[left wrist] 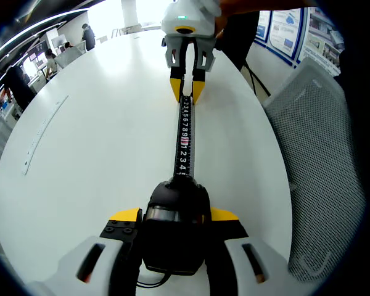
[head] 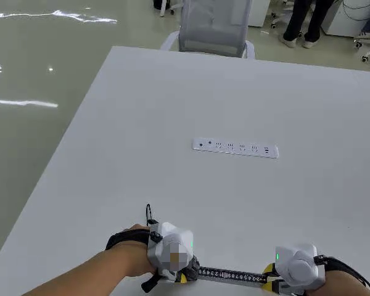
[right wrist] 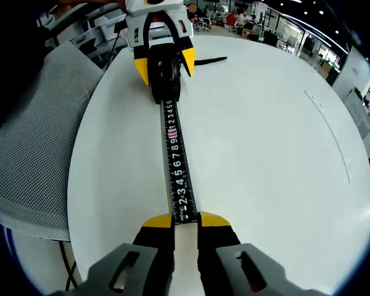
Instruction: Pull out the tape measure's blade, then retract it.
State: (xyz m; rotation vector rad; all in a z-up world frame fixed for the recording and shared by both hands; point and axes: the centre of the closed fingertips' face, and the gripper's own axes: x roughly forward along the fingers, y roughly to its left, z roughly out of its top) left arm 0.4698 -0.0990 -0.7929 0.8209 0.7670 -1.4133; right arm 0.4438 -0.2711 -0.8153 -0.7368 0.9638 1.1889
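I note the left tongs [left wrist: 176, 216] clenched on the case [left wrist: 176, 203] and the right tongs [right wrist: 185, 221] pinching the blade [right wrist: 174, 154] tip. The blade runs straight between them over the bench [head: 234, 203], at the lower edge of the head view. Retraction should follow that line.

The left hand [head: 133, 245], strapped in black at the wrist with its bare forearm [head: 80, 277] reaching in from the lower left, holds the left gripper [head: 188, 275] low and pointing right, its yellow-tipped jaws closed on the sides of the black tape measure case [left wrist: 172, 228]. The right hand [head: 345, 280] holds the right gripper [head: 268, 279] opposite, pointing left. Its yellow tips are pinched together on the end of the blade [right wrist: 176, 160], and the two grippers face each other tip to tip along one line.
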